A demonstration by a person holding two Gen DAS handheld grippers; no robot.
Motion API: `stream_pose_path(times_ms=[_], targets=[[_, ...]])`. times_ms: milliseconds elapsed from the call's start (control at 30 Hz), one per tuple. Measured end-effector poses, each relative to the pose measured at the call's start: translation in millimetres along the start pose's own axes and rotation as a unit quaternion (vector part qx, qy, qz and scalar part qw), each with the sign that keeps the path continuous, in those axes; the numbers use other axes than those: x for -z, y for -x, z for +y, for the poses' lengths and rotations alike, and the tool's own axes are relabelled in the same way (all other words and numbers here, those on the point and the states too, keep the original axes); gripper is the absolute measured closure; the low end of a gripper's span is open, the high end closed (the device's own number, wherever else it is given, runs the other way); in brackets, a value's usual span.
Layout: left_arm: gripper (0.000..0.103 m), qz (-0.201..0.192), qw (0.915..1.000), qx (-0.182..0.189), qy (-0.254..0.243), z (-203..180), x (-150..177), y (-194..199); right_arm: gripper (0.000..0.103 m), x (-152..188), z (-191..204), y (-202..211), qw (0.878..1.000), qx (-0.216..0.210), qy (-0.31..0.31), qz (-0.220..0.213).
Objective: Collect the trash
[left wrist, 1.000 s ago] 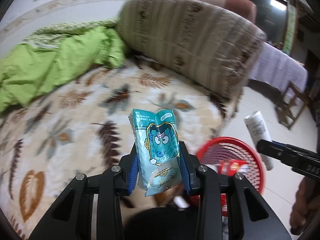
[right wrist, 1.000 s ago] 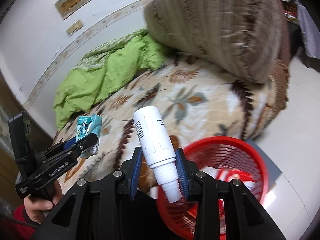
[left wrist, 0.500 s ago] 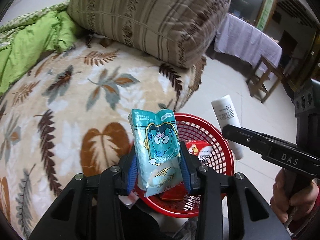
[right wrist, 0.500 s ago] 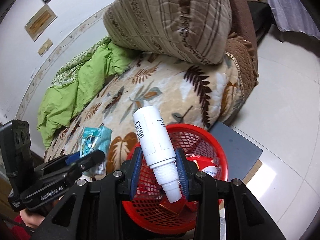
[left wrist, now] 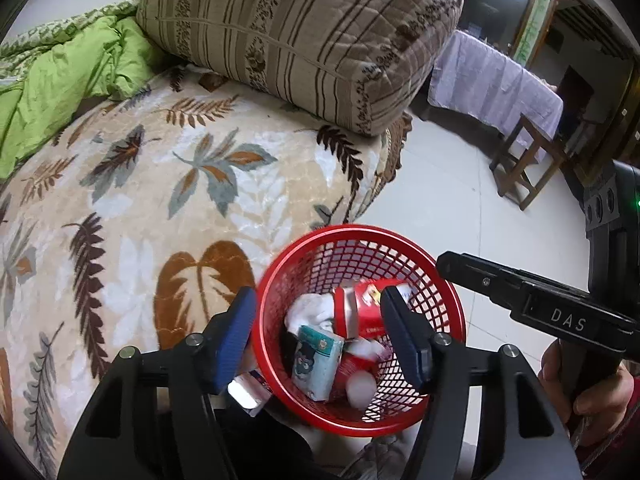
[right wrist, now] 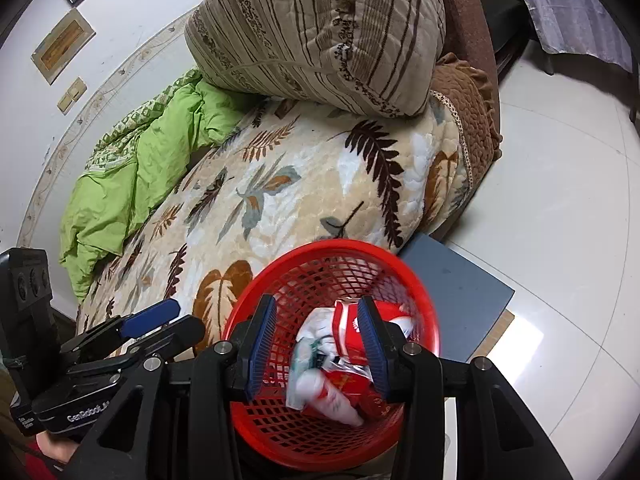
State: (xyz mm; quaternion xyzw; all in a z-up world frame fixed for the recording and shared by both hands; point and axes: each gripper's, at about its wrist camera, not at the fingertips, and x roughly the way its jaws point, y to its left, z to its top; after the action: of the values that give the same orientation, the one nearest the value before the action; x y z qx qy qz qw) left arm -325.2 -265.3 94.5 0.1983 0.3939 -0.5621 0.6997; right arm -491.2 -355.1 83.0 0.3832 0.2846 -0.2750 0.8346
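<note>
Hovering over the red basket [left wrist: 448, 292], the left tool [left wrist: 320, 334] is spreading its jaws with nothing clamped between them; the teal snack packet [left wrist: 316, 364] lies inside the basket among red wrappers [left wrist: 366, 312] and white scraps. The right tool [right wrist: 316, 346] is likewise widening above the same basket, gripping nothing, and the white bottle [right wrist: 332, 398] lies blurred in the basket below it. Just beside the basket is the bed with its leaf-patterned blanket [left wrist: 160, 208].
</note>
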Motion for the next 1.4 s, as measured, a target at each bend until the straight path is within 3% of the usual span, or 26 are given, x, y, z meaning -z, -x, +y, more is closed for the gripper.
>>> stream_pose_path(times_ms=[567, 733, 833, 900, 1033, 1100, 1200, 1300, 1400], targets=[[0.026, -0.059, 0.9947, -0.084, -0.008, 29, 12, 42, 0.053, 9, 45, 5, 0.998, 0.047, 0.051, -0.014], [0.021, -0.079, 0.9913, -0.105, -0.011, 39, 21, 61, 0.044, 19, 70, 8, 0.995, 0.056, 0.073, -0.026], [0.017, -0.091, 0.9886, -0.119, -0.004, 47, 30, 75, 0.031, 28, 87, 16, 0.991, 0.082, 0.085, -0.057], [0.012, -0.101, 0.9856, -0.136, 0.003, 53, 35, 85, 0.023, 37, 97, 21, 0.988, 0.098, 0.086, -0.08], [0.001, -0.127, 0.974, -0.188, 0.001, 67, 53, 112, 0.019, 53, 117, 22, 0.982, 0.139, 0.09, -0.092], [0.0, -0.135, 0.9681, -0.211, 0.005, 74, 63, 123, 0.007, 61, 125, 26, 0.979, 0.15, 0.095, -0.102], [0.0, -0.141, 0.9569, -0.254, 0.014, 85, 79, 134, 0.007, 68, 133, 34, 0.977, 0.132, 0.112, -0.122], [0.0, -0.127, 0.9509, -0.282, 0.013, 90, 88, 135, 0.007, 72, 142, 33, 0.97, 0.162, 0.128, -0.126], [0.0, -0.125, 0.9414, -0.313, 0.014, 95, 94, 134, 0.007, 74, 145, 30, 0.97, 0.164, 0.136, -0.117]])
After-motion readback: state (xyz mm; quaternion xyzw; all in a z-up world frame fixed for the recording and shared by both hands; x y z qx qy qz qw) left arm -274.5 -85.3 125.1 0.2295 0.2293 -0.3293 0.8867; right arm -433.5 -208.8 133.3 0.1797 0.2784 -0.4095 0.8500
